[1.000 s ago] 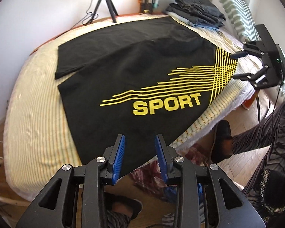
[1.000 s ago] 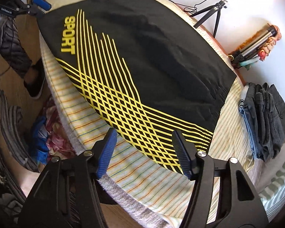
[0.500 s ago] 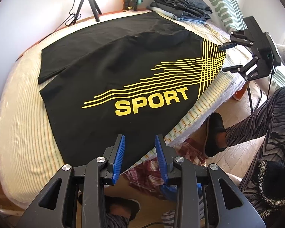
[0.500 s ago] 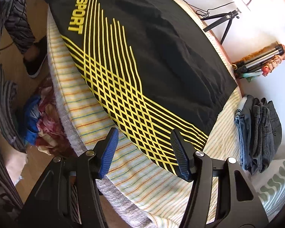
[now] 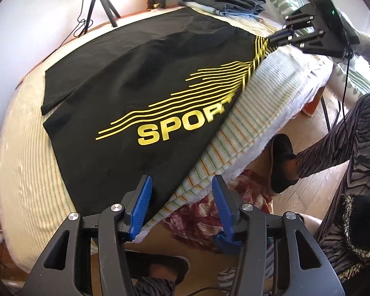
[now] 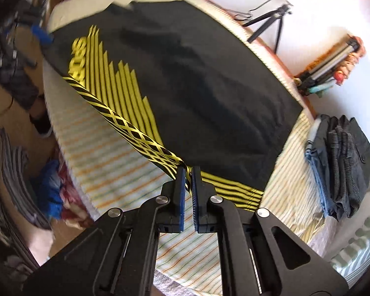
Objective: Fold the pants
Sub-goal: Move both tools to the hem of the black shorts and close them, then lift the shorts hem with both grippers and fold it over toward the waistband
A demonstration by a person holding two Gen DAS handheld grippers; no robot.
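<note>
Blur hid detail, but the right hand-held gripper [image 6: 188,169] pinched the black pants [image 5: 135,81], apparently their yellow-striped near-edge hem, while the left hand-held gripper [image 5: 180,192] was spreading, empty, at the bed's [image 5: 19,148] near edge.

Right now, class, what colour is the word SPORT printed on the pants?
Yellow, on the black pants; the lettering shows best in the left wrist view.

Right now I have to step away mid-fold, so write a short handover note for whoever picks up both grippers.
Right gripper: shut on the near edge of the black SPORT pants, waist end, that edge lifted off the striped bed cover.
Left gripper: jaws opening, nothing gripped; it hangs over the pants' leg-end corner at the bed edge.
Done: pants spread flat on the cover, one side pinched.
Left: grip the leg end, fold the pants, perhaps add them to the folded clothes stack.
</note>
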